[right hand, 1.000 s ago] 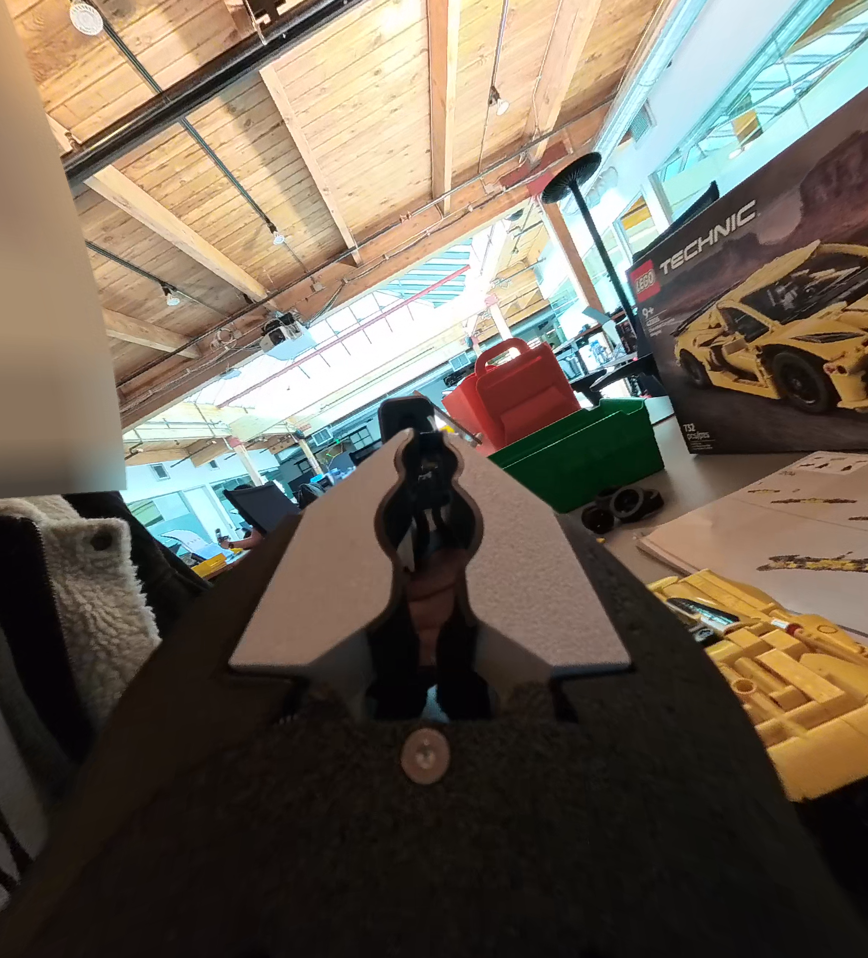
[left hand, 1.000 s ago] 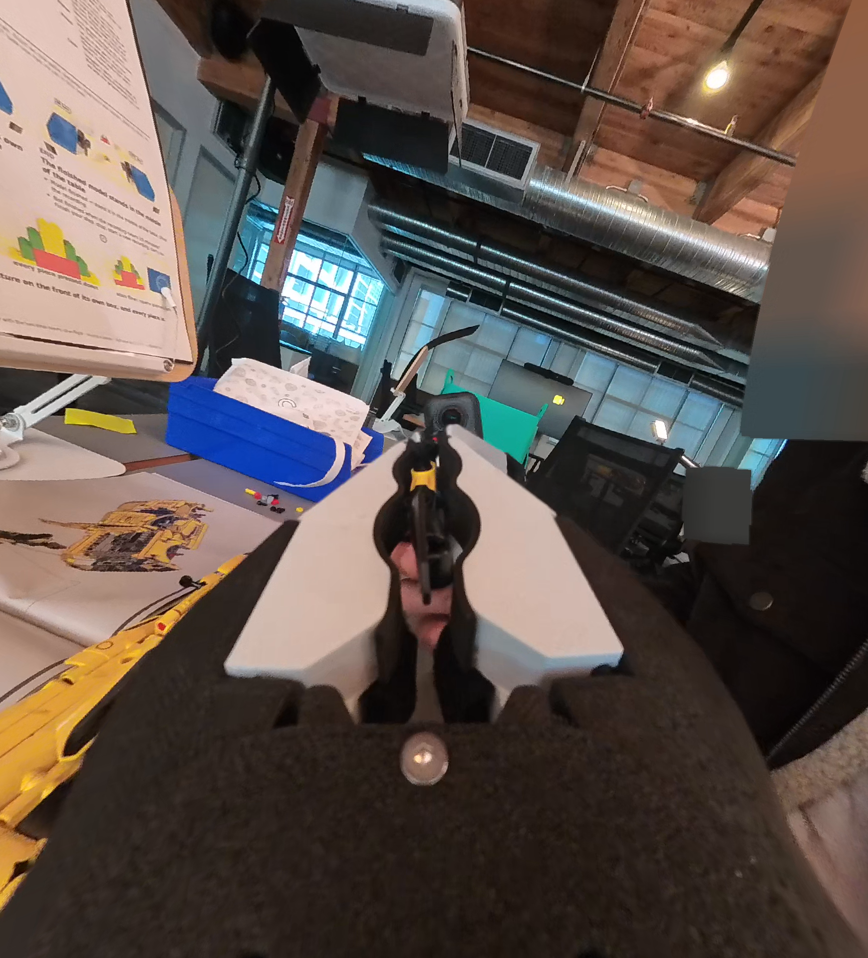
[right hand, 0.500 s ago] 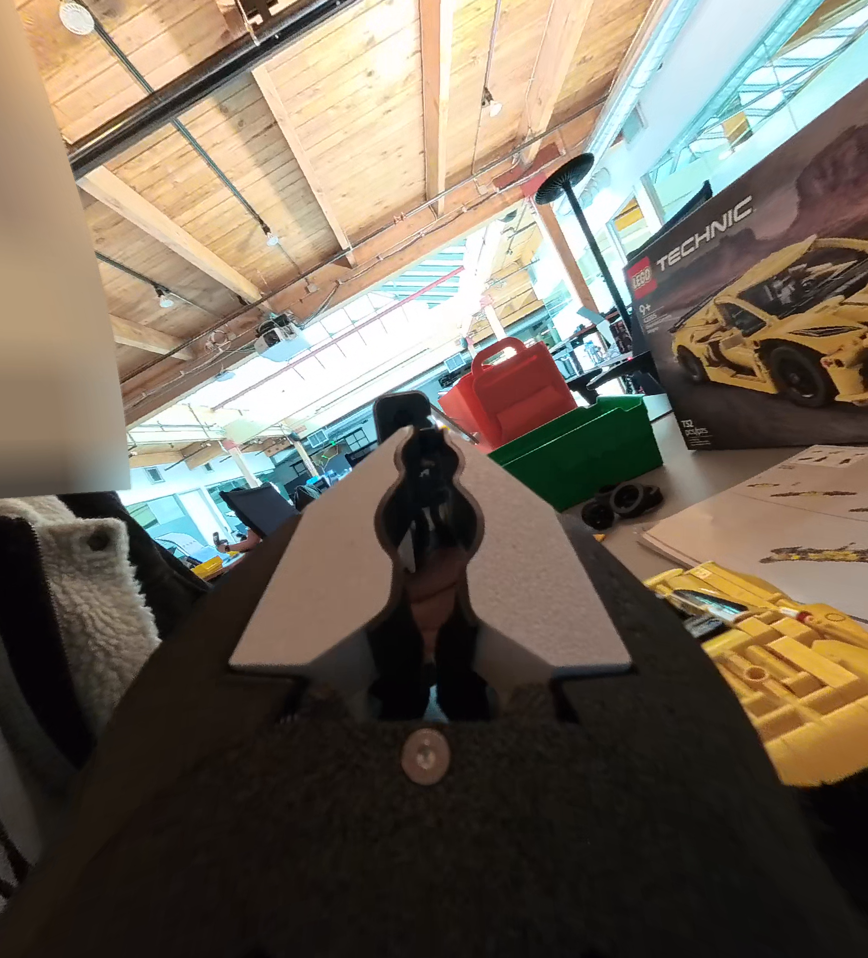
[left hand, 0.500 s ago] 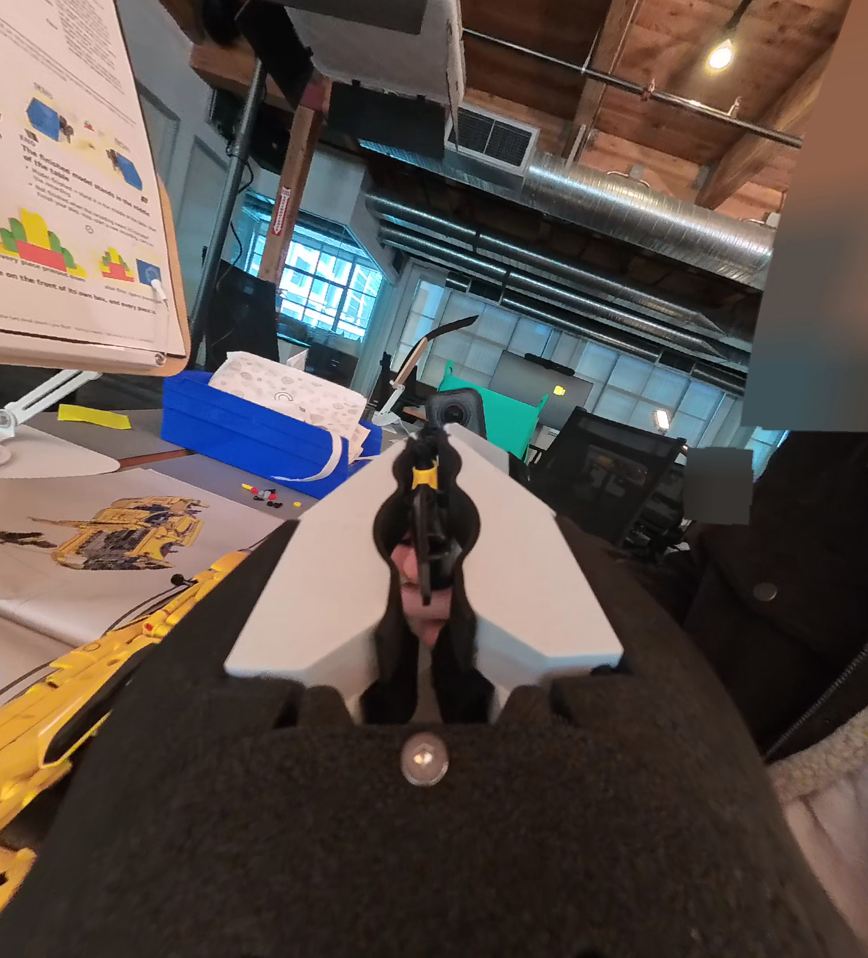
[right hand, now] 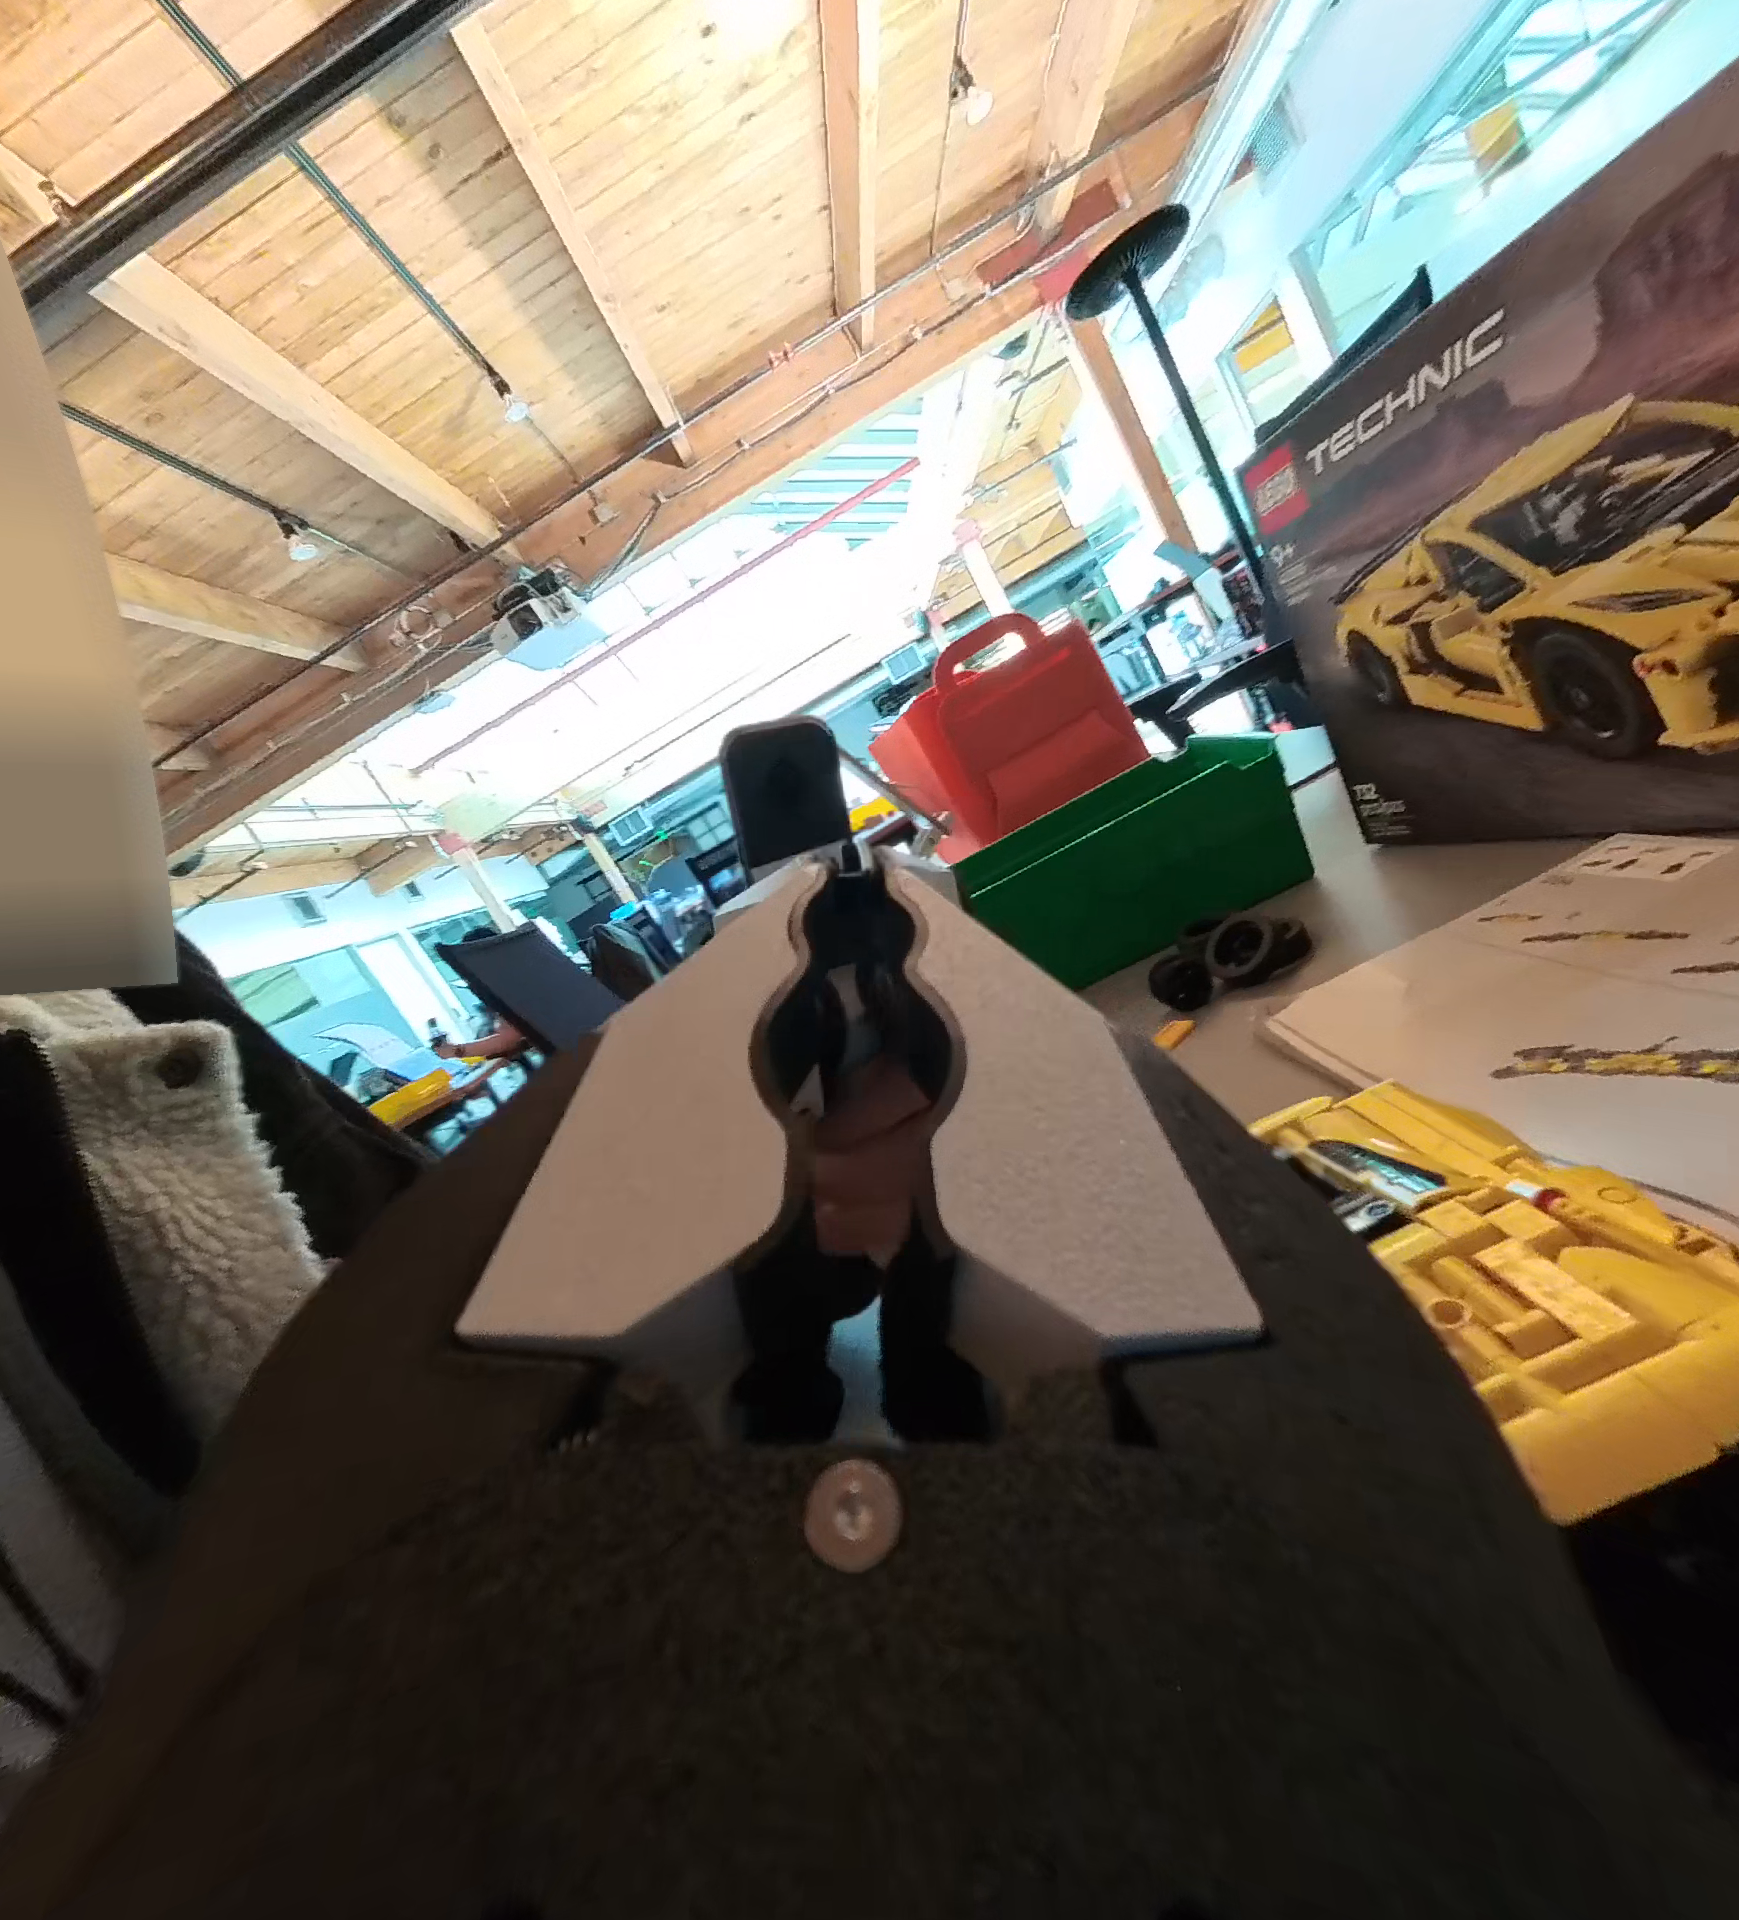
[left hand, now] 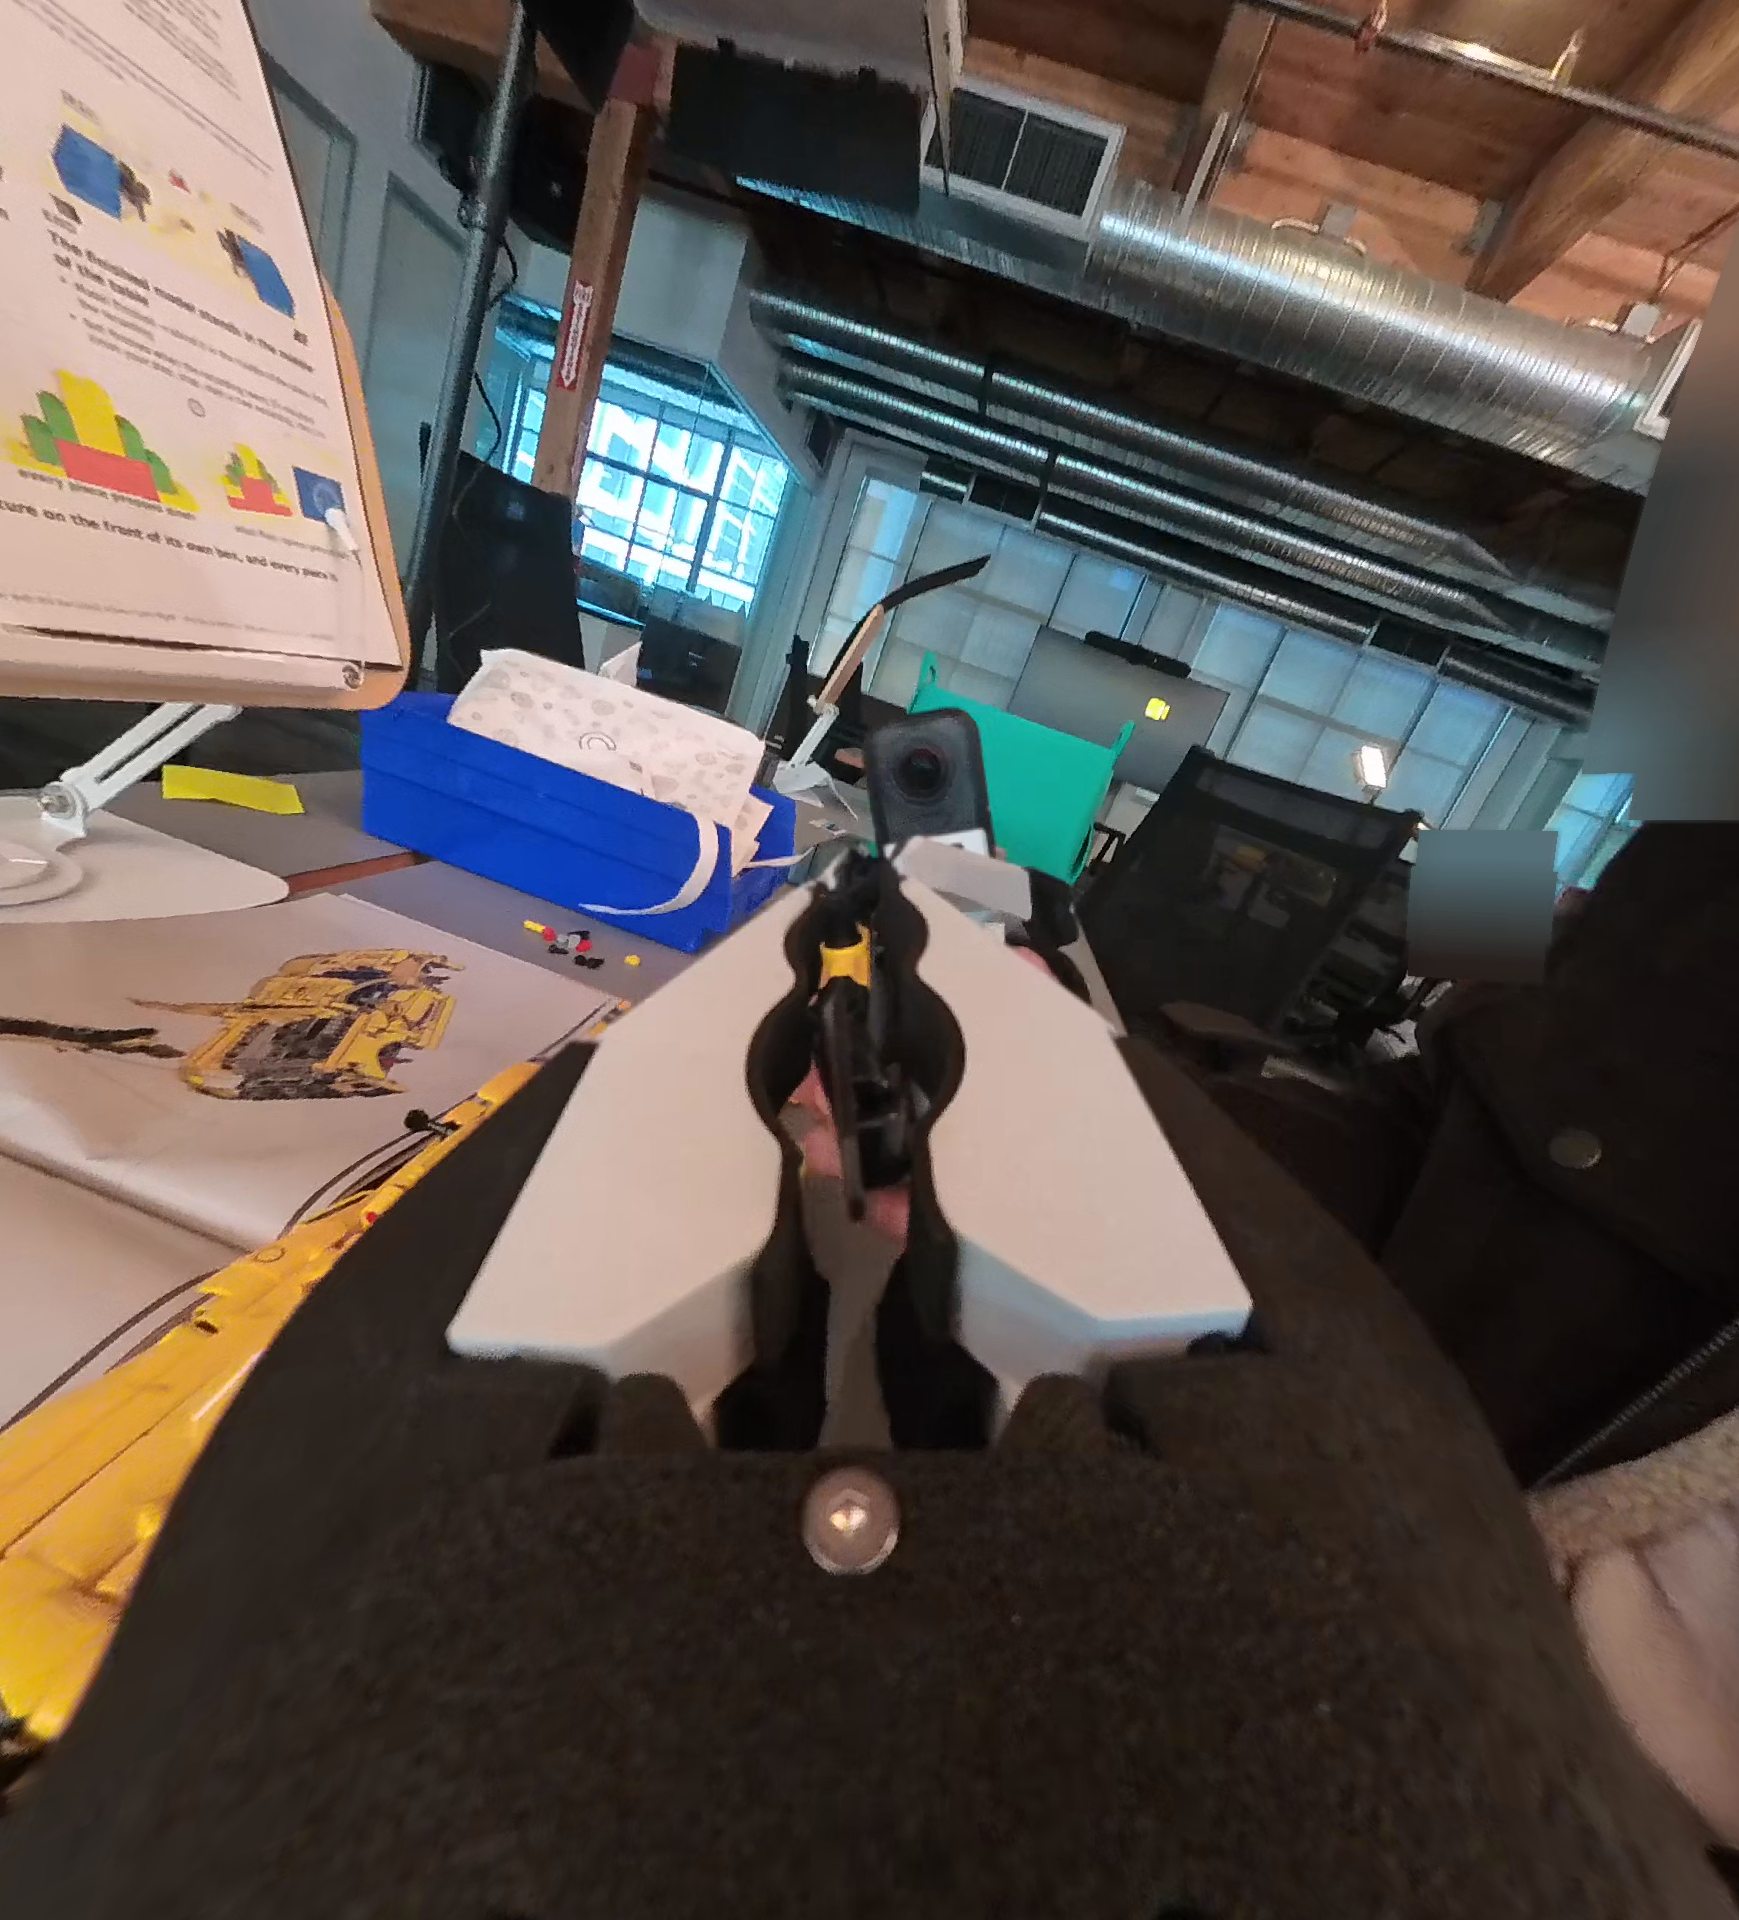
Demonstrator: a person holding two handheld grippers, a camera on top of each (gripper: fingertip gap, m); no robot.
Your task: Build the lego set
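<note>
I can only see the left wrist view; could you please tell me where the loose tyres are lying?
Observer: The black tyres lie in a small cluster on the table, just in front of the green bin at its right end, as the right wrist view shows them.
Operator: Thank you. Is the set's box anywhere on that side?
Observer: Yes, the box stands upright on the table to the right of the green bin, behind the open booklet.
</note>
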